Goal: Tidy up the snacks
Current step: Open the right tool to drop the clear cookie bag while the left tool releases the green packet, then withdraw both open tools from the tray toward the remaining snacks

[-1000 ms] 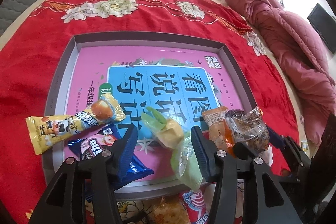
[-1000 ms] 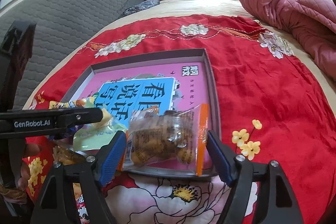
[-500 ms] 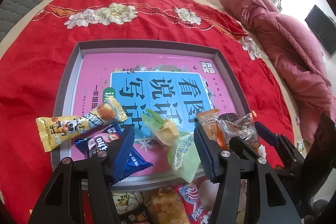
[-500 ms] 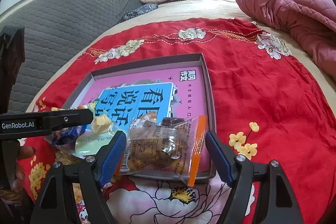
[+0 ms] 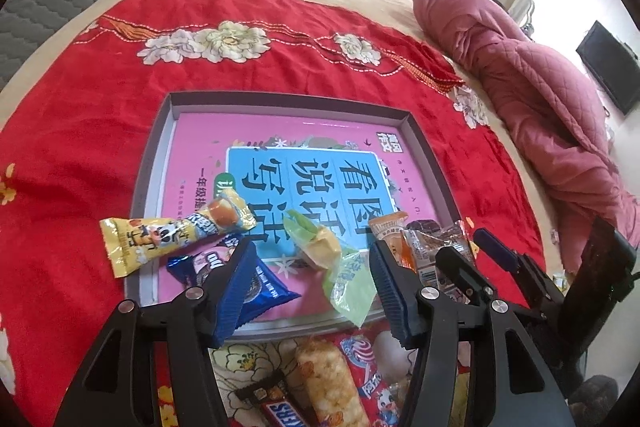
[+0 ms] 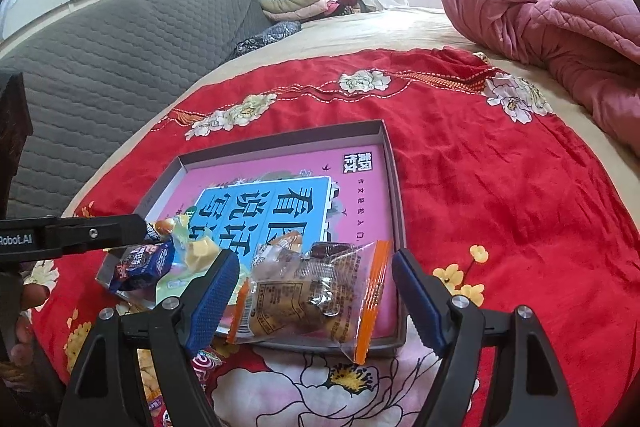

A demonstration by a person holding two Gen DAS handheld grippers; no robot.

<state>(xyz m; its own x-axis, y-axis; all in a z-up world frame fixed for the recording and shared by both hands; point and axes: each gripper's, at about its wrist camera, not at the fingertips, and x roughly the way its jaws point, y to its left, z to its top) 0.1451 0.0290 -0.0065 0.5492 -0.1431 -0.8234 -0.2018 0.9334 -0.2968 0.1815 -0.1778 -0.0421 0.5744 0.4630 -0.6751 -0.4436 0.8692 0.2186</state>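
Note:
A grey tray [image 5: 160,163] with a pink book cover as its floor lies on the red cloth. At its near edge lie a yellow stick packet [image 5: 168,239], a blue Oreo packet [image 5: 256,287] and a green packet [image 5: 340,267] with a yellow piece. My left gripper [image 5: 314,291] hovers open above the green packet, pads clear of it. A clear orange-edged packet [image 6: 312,291] of small cakes rests on the tray's near right corner [image 6: 396,339]. My right gripper [image 6: 316,301] is open around it, with a gap at the right pad.
In front of the tray lie a Snickers bar [image 5: 280,403], a rice cracker packet [image 5: 332,383] and a red-and-white packet [image 5: 368,359]. A pink quilt [image 5: 540,107] is heaped at the right. A grey padded headboard [image 6: 100,59] rises at the left. A hand [image 6: 28,303] holds the left gripper.
My left gripper has lifted and drawn back from the green packet, so the loose snacks before the tray show. The clear packet has settled onto the tray corner, and a gap has opened at the right pad.

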